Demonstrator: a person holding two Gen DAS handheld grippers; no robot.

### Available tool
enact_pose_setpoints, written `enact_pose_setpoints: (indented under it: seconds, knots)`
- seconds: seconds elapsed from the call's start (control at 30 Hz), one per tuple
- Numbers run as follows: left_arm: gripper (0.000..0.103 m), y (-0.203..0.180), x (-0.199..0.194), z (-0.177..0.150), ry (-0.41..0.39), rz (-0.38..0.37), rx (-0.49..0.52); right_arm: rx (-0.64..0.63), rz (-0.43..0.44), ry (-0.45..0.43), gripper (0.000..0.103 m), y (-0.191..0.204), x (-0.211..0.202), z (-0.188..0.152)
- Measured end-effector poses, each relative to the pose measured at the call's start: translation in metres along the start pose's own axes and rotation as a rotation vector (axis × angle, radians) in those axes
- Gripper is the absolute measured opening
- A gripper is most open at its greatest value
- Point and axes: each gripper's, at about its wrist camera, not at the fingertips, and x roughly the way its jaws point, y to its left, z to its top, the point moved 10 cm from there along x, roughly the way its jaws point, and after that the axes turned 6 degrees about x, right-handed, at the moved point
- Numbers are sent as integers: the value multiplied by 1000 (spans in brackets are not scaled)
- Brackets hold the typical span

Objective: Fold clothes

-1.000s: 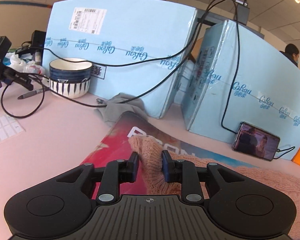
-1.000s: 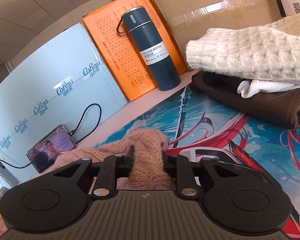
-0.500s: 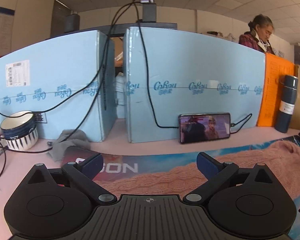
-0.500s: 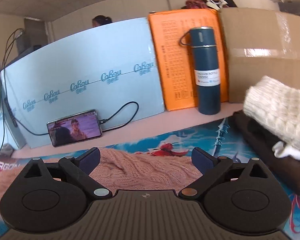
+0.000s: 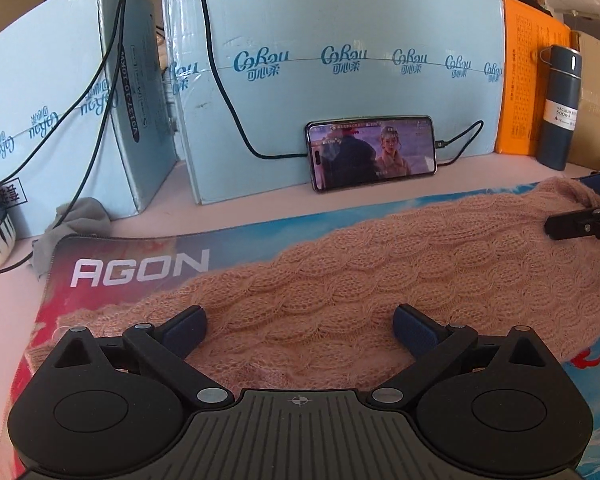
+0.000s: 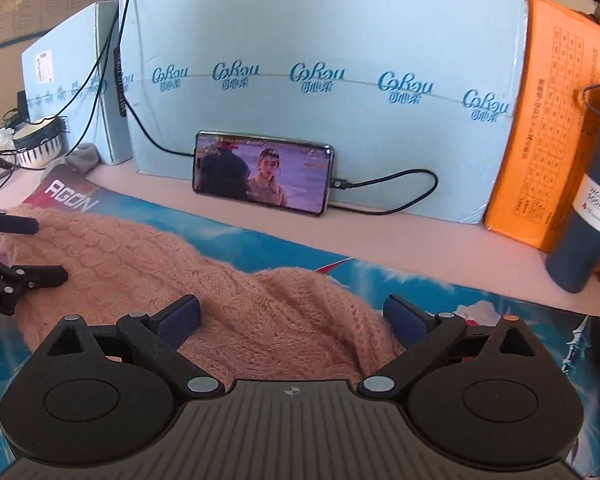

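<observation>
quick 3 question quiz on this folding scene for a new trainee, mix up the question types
1. True or false: the left gripper is clamped on the pink sweater.
2. Multiple choice: what leans against the light blue box? A) a phone playing video B) a book C) a mirror
3. Fill in: the sweater lies on a printed mat with the word ____.

Key: 1 false, both the left and the right gripper stand open over the sweater; 2 A; 3 AGON.
</observation>
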Motion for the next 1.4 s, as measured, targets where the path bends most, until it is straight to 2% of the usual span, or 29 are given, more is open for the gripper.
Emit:
enact_pose_setpoints:
  seconds: [0.03,0.07,0.1,0.2,0.3,0.4,0.47,0.53,0.7,0.77,0.8,0.83,0.9,0.93,0.97,1.2,1.33,1.4]
  knots:
    - [101,1,0,0,1,-6,-8,-14,-1,-7,91,2,0,-2]
    - [101,1,0,-1,1,-13,-15,-28,-3,-13,78,5,1,-4]
    - [101,1,0,-1,-1,-20,-21,-32,0,-24,59,7,-1,-6]
    - [101,1,-3,2,-24,-39,-32,-51,17,-35,30,13,-10,-7]
    - [101,-3,-11,7,-80,-72,-18,-107,17,-70,19,25,-26,-7]
    - [101,-16,-32,18,-216,-103,88,-133,44,-130,17,38,-50,-6]
    - [101,-27,-48,25,-305,-76,211,-154,71,-173,16,49,-69,-6]
    - [101,-38,-57,29,-330,-63,308,-196,93,-209,16,61,-89,-12]
    - [101,-76,-77,25,-381,-144,565,-311,121,-250,16,86,-131,-34]
    - [101,-93,-86,17,-400,-201,655,-337,138,-251,16,94,-144,-43]
    - [97,-100,-91,10,-396,-249,691,-350,146,-251,16,98,-151,-48]
    - [89,-108,-97,2,-388,-298,727,-349,145,-253,16,100,-155,-52]
    - [12,-119,-107,-13,-363,-370,790,-346,143,-257,14,103,-164,-60]
    - [7,-122,-112,-20,-349,-386,802,-336,146,-258,12,103,-168,-64]
    - [7,-124,-118,-25,-341,-402,806,-322,150,-258,10,103,-171,-66]
    - [7,-134,-171,-59,-325,-489,744,-228,204,-213,8,106,-186,-101]
    - [7,-133,-170,-83,-235,-512,708,-152,251,-181,8,104,-191,-118]
    - [13,-128,-168,-88,-198,-519,675,-116,261,-179,8,99,-193,-119]
